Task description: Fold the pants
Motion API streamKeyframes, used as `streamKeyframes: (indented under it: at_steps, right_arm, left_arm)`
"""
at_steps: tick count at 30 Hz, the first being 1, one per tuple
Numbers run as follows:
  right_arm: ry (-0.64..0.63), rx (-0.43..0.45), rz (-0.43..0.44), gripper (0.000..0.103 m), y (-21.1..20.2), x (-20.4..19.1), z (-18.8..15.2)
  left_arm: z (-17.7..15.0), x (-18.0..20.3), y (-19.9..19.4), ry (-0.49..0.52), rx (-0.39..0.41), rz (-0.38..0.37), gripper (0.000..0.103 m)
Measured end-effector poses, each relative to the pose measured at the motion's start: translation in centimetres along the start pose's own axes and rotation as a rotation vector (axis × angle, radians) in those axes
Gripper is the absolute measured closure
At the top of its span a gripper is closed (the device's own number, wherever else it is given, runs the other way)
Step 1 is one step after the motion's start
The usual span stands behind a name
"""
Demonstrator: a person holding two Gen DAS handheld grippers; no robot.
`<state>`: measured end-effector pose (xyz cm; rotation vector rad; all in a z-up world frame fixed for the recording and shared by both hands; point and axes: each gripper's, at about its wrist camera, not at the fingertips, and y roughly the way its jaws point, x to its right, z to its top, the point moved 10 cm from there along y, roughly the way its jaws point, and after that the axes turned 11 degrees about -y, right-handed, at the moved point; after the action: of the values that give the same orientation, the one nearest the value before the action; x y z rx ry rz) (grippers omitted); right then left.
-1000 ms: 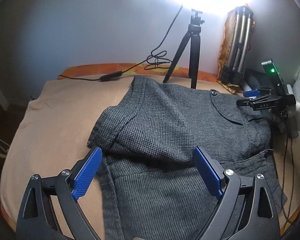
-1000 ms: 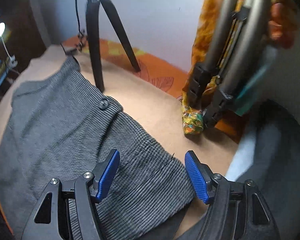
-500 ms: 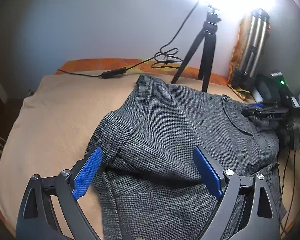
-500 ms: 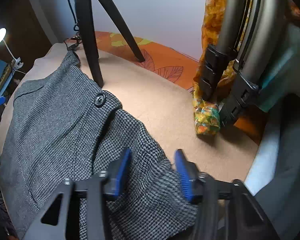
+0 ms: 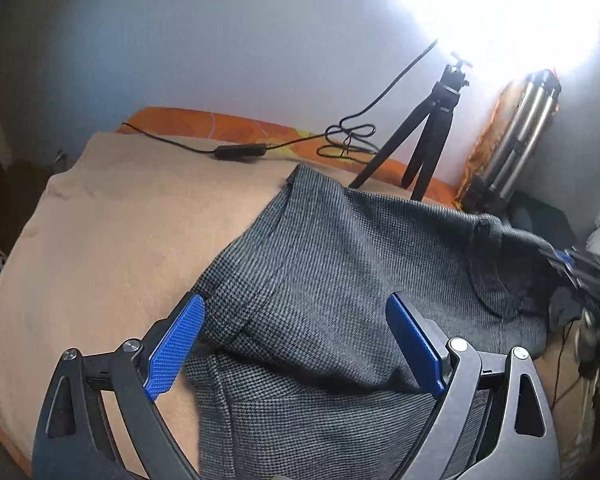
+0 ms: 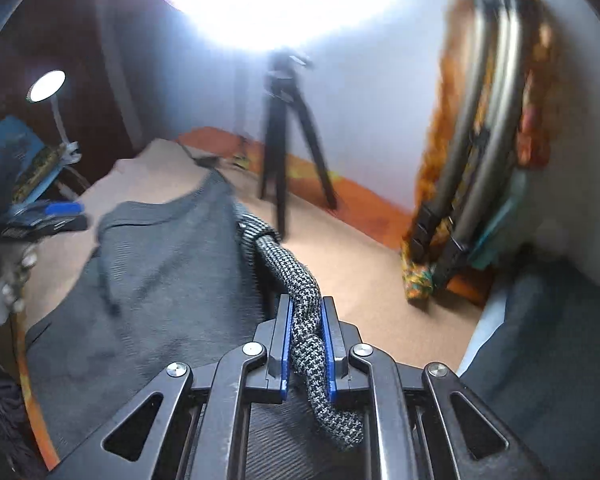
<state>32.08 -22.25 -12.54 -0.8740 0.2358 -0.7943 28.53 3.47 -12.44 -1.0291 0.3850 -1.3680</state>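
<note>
Grey houndstooth woven pants [image 5: 340, 288] half folded on bed; waistband pinched in right tool [image 6: 306, 344], left tool [image 5: 296, 344] spread wide, empty.

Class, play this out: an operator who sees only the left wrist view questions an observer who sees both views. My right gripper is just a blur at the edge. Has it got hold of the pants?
Observer: Yes. The right gripper is shut on a bunched roll of the pants, clamped between its blue pads.
Operator: Is the grabbed edge flat on the bed?
Observer: No. From the pads, the roll runs up and away as a rope toward the black tripod.
Operator: Anything I miss on the far side?
Observer: A small round lamp glows above some books, beyond the left gripper, whose jaws stand wide open over the folded leg.
</note>
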Motion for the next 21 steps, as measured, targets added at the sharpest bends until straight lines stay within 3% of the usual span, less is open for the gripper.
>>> streamKeyframes:
  at_steps: [6, 11, 15, 21]
  right_arm:
    - [-0.121, 0.067, 0.006, 0.092, -3.5, -7.3, 1.0]
    - [-0.189, 0.075, 0.038, 0.092, -6.2, -12.7, -0.9]
    - [-0.233, 0.049, 0.053, 0.092, -6.2, -16.5, -2.9]
    - [-0.247, 0.011, 0.074, 0.092, -4.8, -19.7, -5.4]
  left_arm:
    - [0.7, 0.6, -0.4, -0.042, -0.019, -0.043, 0.011]
    - [0.8, 1.5, -0.2, -0.089, -0.047, -0.083, 0.011]
    - [0.2, 2.9, 0.8, -0.099, -0.103, -0.118, 0.01]
    - [-0.4, 4.3, 3.2, -0.05, -0.152, -0.078, 0.01]
